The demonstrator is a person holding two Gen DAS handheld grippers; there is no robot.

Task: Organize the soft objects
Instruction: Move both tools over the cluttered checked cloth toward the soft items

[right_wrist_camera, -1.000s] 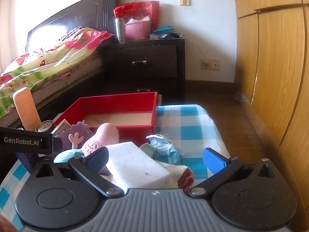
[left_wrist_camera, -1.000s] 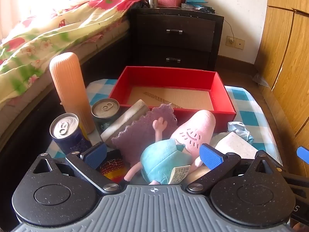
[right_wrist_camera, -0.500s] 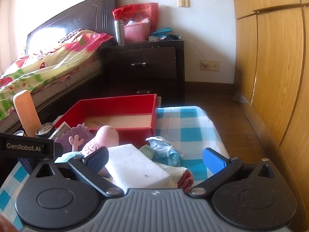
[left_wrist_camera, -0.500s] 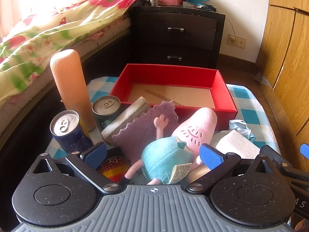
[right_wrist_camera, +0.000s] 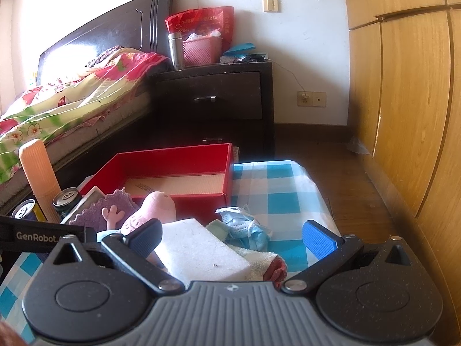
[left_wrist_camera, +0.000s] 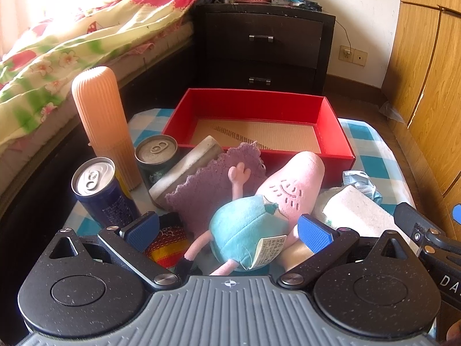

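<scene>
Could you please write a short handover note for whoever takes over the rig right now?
Left tool: open, holding nothing, aimed at the pink plush toy lying on the checked cloth.
Right tool: open, holding nothing, over the white sponge block.
Red box: no soft items inside, so nothing sorted yet.
Left to do: plush toy, purple knitted cloth, sponge block, blue face mask all lie in front of the box.
Two cans and the orange ribbed bottle stand at the left.
</scene>
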